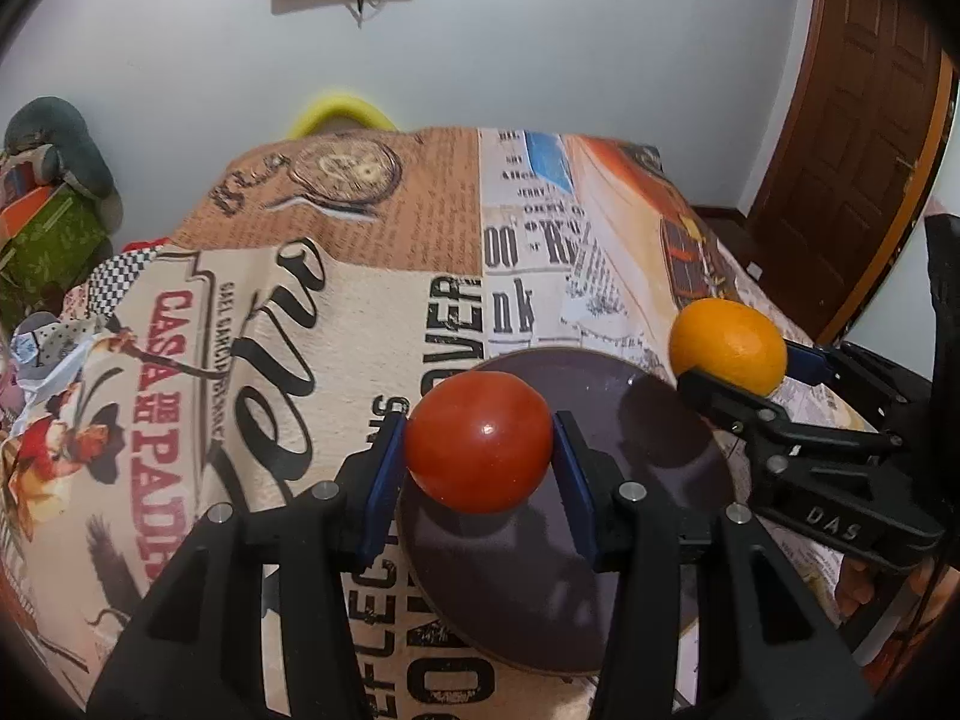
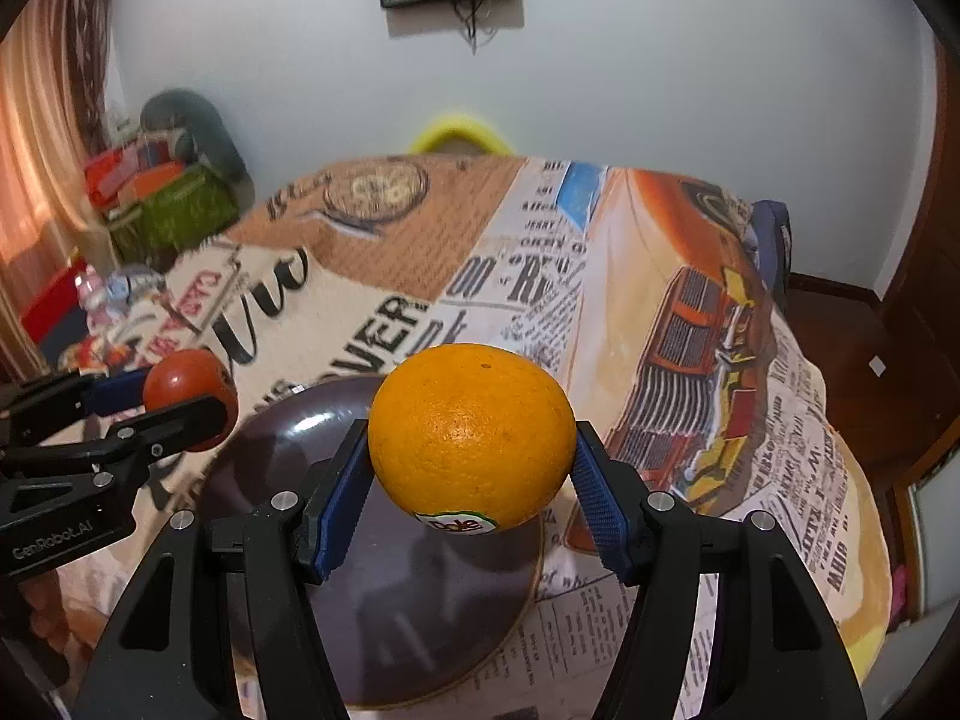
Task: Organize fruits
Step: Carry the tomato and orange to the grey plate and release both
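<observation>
White wall behind, a worktop [image 2: 690, 540] under a printed cloth [image 1: 288, 324]. On it a dark plate [image 2: 288, 420], bare and glossy, so round fruit may roll once you set it down. Your right tongs [image 2: 471, 468] are clamped on an orange [image 2: 471, 432], pads on opposite sides at its widest part, hanging over the plate; it looks firm and fairly heavy, with a grippy peel, so that hold suits it. Your left tongs [image 1: 480, 450] grip a tomato [image 1: 479, 441] across its middle, above the plate's near left edge. It's thin-skinned, soft and smooth: squeeze gently, lower it close before letting go.
</observation>
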{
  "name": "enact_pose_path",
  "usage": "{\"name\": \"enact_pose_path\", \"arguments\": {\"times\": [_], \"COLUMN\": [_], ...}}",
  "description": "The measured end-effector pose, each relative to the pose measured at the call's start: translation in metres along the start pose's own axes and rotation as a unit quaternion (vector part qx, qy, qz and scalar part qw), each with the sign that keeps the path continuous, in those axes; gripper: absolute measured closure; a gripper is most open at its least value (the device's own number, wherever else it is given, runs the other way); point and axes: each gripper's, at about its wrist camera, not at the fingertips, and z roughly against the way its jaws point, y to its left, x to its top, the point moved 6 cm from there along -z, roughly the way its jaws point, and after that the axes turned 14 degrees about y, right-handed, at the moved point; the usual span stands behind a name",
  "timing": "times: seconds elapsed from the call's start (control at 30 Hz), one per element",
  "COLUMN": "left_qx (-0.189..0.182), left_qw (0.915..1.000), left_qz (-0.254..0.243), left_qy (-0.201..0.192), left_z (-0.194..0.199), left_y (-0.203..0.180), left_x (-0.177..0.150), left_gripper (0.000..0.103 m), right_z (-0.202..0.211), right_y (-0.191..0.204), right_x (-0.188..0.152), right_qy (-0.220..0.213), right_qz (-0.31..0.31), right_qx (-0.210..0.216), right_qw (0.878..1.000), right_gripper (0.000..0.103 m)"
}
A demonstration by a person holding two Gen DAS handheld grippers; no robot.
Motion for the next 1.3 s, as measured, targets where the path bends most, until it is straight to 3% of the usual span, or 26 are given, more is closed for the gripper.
{"name": "enact_pose_path", "arguments": {"times": [0.33, 0.6, 0.63, 0.77, 1.0, 1.1, 1.3], "left_qx": [0.011, -0.001, 0.003, 0.017, 0.009, 0.006, 0.009], "left_qw": [0.9983, 0.9968, 0.9969, 0.9977, 0.998, 0.9983, 0.9992], "left_qz": [-0.009, 0.01, 0.01, 0.012, 0.028, 0.035, 0.037], "left_qy": [0.056, 0.08, 0.078, 0.065, 0.056, 0.046, 0.016], "left_z": [-0.041, -0.056, -0.056, -0.051, -0.036, -0.023, 0.013], "left_y": [0.0, 0.005, 0.005, 0.006, 0.011, 0.013, 0.015], "left_x": [0.004, 0.001, 0.001, 0.003, 0.003, 0.002, -0.002], "left_gripper": [0.055, 0.053, 0.052, 0.031, 0.03, 0.03, 0.03], "right_z": [-0.035, -0.05, -0.051, -0.052, -0.046, -0.032, 0.001], "right_y": [0.004, 0.005, 0.006, 0.008, 0.006, 0.007, 0.009], "right_x": [-0.005, -0.009, -0.01, -0.01, -0.015, -0.014, -0.011], "right_qy": [0.059, 0.09, 0.094, 0.096, 0.099, 0.077, 0.047], "right_qz": [0.036, 0.042, 0.042, 0.048, 0.045, 0.049, 0.049], "right_qx": [-0.005, 0.009, 0.012, 0.008, 0.013, 0.004, -0.006], "right_qw": [0.998, 0.995, 0.995, 0.994, 0.994, 0.996, 0.998], "right_gripper": [0.042, 0.042, 0.041, 0.04, 0.04, 0.03, 0.029]}}
